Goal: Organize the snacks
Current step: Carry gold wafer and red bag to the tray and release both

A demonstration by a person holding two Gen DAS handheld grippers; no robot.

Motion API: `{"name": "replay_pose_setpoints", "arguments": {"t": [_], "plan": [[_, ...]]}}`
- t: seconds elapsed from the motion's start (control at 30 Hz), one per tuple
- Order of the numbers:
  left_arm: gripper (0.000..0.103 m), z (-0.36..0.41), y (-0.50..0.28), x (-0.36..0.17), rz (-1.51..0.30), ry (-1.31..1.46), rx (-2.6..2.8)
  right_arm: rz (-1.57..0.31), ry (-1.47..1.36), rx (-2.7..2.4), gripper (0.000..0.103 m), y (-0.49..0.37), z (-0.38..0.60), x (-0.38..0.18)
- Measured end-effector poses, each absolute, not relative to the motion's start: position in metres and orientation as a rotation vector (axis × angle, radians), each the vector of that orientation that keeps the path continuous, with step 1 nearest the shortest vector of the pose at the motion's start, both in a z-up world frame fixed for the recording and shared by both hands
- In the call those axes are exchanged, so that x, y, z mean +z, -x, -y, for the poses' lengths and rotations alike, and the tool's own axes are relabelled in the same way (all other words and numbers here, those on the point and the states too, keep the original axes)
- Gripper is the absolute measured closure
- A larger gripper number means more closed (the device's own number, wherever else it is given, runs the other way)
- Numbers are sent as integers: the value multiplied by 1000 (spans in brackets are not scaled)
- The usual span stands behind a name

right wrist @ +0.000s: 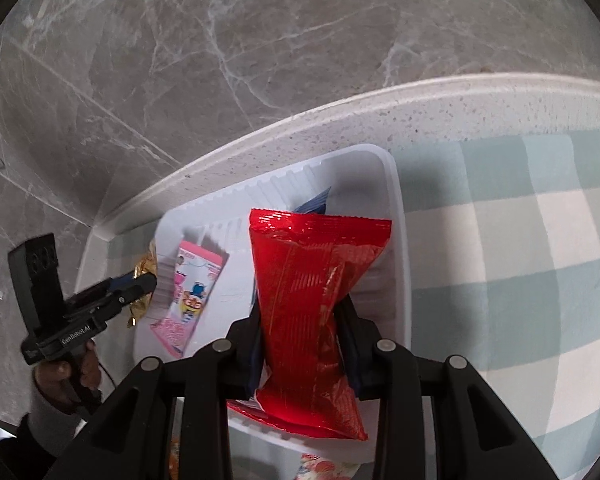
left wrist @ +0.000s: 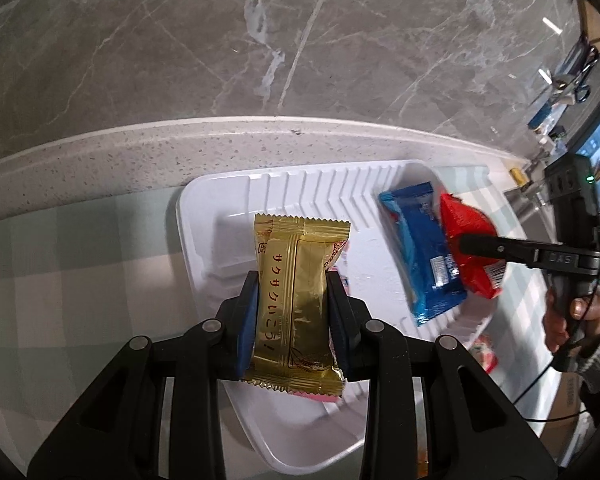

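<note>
Gold packet (left wrist: pixel 296 304) in left claw (left wrist: pixel 294 304) — long axis running away from the camera.

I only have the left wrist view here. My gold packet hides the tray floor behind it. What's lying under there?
Observer: A pink snack packet with cartoon figures lies flat in the white tray.
Operator: Is the right gripper really clamped on the red packet?
Observer: Yes, the right gripper has the red packet pinched between its fingers, above the tray.
Operator: Anything past the tray's right side?
Observer: Only checked cloth.
</note>
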State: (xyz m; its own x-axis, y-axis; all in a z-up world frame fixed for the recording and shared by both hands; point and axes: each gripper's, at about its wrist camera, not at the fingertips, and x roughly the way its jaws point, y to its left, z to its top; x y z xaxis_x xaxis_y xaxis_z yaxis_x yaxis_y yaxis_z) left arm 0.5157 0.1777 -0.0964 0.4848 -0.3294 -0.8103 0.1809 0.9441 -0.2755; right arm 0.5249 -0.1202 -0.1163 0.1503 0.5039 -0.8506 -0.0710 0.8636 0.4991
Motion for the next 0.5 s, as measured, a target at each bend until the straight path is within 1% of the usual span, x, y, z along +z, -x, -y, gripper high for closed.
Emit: {"name": "replay_pose_setpoints", "arguments": {"t": [0.07, 0.1, 0.13, 0.2, 0.23, 0.3, 0.5], "plan": [[74, -176, -517, -99, -1024, 148, -303, -1353, -335, 418, 62, -523, 119, -113], [73, -176, -517, -100, -1024, 146, -299, -1347, -323, 417, 57, -523, 118, -112], [73, -175, -517, -100, -1021, 144, -296, -1338, -306, 414, 54, -522, 117, -109], [71, -174, -516, -100, -1014, 143, -290, -1323, -272, 409, 54, -522, 116, -105], [64, -174, -516, -100, -1010, 141, -287, -1316, -254, 406, 53, -521, 117, -102], [55, -174, -515, -96, -997, 142, -281, -1299, -238, 401, 50, -520, 115, -97], [55, -177, -510, -86, -971, 159, -275, -1267, -218, 391, 47, -517, 118, -86]]}}
